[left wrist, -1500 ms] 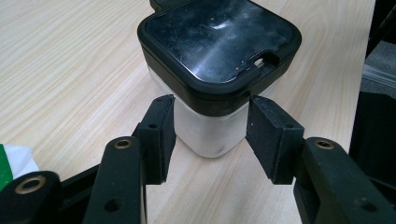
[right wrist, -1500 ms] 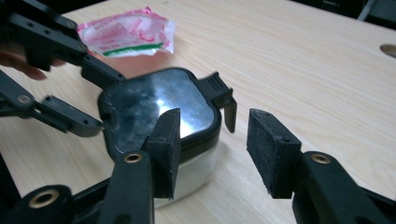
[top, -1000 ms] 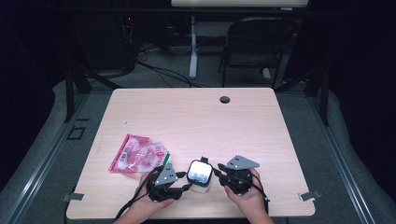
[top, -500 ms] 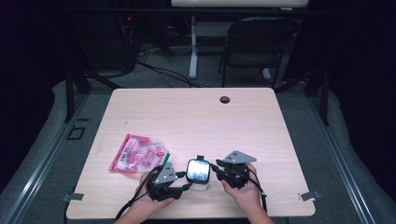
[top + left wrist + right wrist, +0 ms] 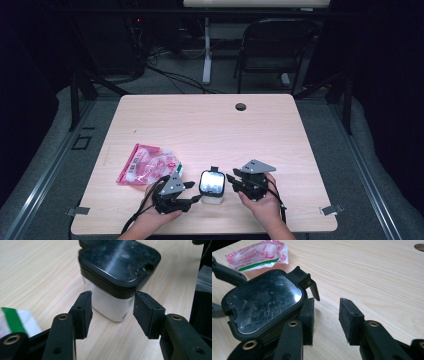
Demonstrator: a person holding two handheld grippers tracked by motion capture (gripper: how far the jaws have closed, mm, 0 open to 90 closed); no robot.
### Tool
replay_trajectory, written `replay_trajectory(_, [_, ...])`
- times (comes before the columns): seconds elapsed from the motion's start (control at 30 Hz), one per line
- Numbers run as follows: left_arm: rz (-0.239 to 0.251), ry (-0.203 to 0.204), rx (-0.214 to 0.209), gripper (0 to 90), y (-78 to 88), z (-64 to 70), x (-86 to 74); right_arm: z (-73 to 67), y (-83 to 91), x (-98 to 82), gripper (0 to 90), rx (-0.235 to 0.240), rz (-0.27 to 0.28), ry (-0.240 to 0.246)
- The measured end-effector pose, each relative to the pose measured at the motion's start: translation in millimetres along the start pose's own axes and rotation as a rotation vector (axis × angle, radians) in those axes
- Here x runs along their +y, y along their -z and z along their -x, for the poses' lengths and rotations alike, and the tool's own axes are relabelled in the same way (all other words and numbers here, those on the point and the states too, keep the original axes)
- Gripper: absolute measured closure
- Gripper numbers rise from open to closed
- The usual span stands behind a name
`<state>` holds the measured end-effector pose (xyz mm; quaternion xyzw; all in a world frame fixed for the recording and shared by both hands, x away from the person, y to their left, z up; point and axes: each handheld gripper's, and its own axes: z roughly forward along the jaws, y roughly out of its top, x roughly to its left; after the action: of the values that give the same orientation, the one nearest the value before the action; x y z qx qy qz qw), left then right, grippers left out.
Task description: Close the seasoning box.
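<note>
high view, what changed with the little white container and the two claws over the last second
Both claws have just been opening. The right claw stands beside the black-lidded white container, nothing between its jaws. The left claw has the container's corner between its jaws, pads apart from it. Container, pink packet and table stayed put.

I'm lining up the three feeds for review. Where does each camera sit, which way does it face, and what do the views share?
High view: above the near table edge, facing forward and down; both hands, left gripper, right gripper.
Left gripper view: rides the left gripper, its open jaws flanking the black-lidded container.
Right gripper view: rides the right gripper, open beside the lid.
Shared: the container and the red-and-white packet.
</note>
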<state>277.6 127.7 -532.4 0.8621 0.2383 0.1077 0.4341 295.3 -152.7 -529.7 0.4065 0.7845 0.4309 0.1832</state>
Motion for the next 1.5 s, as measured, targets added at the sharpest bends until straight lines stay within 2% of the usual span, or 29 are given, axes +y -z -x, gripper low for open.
replay_trajectory(0.23, [0.036, 0.025, 0.043, 48.6, 14.4, -10.8, 2.8, 4.9, 9.0, 1.4, 63.3, -0.014, 0.003, -0.004])
replay_trajectory(0.43, [0.052, 0.047, 0.083, 48.2, 25.0, -22.7, 2.5, 8.7, 15.7, 2.5, 61.6, -0.014, 0.02, -0.031])
replay_trajectory(0.57, [0.078, 0.089, 0.125, 48.0, 36.4, -37.1, 0.5, 10.9, 19.1, 3.1, 60.6, -0.015, 0.025, -0.031])
replay_trajectory(0.77, [0.106, 0.156, 0.194, 47.1, 54.3, -61.2, -6.8, 15.0, 22.1, 1.9, 57.2, -0.016, -0.012, -0.024])
replay_trajectory(0.97, [0.118, 0.237, 0.247, 46.1, 67.3, -83.6, -18.8, 22.6, 26.3, -2.1, 55.4, -0.02, -0.014, -0.055])
replay_trajectory(1.3, [0.087, 0.308, 0.311, 45.5, 72.8, -106.9, -37.1, 37.5, 28.2, -11.7, 52.7, -0.064, -0.006, -0.095])
replay_trajectory(1.5, [0.106, 0.355, 0.346, 45.6, 77.9, -117.0, -46.8, 50.4, 23.9, -22.2, 51.9, -0.11, -0.022, -0.135])
